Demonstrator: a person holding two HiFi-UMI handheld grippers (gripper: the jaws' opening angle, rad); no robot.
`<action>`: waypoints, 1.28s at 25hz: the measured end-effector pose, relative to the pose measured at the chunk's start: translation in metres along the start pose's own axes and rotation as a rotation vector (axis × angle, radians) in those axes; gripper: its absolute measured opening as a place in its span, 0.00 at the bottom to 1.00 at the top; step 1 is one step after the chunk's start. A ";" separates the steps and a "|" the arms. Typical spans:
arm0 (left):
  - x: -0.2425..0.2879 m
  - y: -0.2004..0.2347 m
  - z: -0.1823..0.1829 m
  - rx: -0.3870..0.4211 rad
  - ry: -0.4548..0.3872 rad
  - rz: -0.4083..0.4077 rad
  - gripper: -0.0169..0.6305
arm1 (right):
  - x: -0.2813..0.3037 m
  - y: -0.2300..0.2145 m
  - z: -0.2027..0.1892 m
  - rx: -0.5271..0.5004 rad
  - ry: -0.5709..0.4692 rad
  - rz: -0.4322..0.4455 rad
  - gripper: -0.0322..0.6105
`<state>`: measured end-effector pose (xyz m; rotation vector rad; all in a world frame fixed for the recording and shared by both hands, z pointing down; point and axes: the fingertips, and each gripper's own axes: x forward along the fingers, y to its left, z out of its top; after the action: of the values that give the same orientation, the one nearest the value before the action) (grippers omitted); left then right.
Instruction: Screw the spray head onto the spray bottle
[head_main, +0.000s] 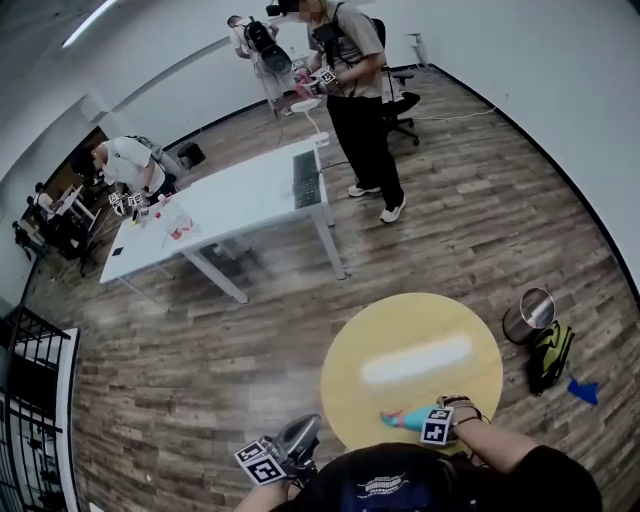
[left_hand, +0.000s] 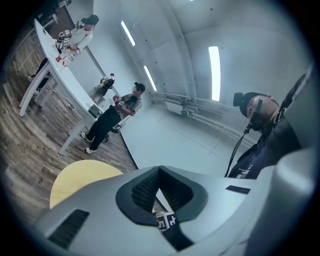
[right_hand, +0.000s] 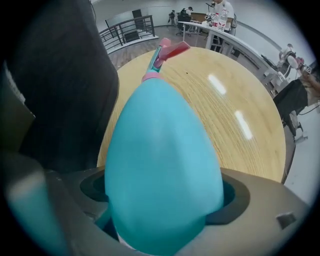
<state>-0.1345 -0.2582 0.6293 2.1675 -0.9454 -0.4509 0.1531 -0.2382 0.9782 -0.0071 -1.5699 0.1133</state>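
Only its own view shows the right gripper (right_hand: 162, 207) spread around the teal spray bottle (right_hand: 160, 145), while the left gripper (left_hand: 159, 192) sits pressed together.

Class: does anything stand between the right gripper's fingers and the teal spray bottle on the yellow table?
Nothing visible does. The spray bottle lies on the yellow table between the open fingers of the right gripper, nothing else intervening.

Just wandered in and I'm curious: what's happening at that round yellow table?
A person works with a hand-held gripper in each hand. The right gripper has its jaws wide around a teal spray bottle lying on the table, pink spray head at its neck. The left gripper is shut, empty, off the table's edge.
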 end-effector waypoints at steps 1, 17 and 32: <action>-0.003 0.005 0.003 -0.005 0.008 -0.023 0.04 | -0.001 0.003 0.003 -0.006 0.008 0.002 0.86; -0.055 0.032 0.066 0.013 0.116 -0.360 0.04 | -0.201 -0.007 0.108 0.424 -0.427 -0.243 0.77; 0.075 -0.122 0.020 0.492 0.395 -0.382 0.39 | -0.332 0.000 0.098 -0.022 -0.528 -0.284 0.77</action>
<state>-0.0362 -0.2656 0.5243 2.7617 -0.4490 0.0575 0.0567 -0.2703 0.6477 0.2446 -2.0807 -0.1375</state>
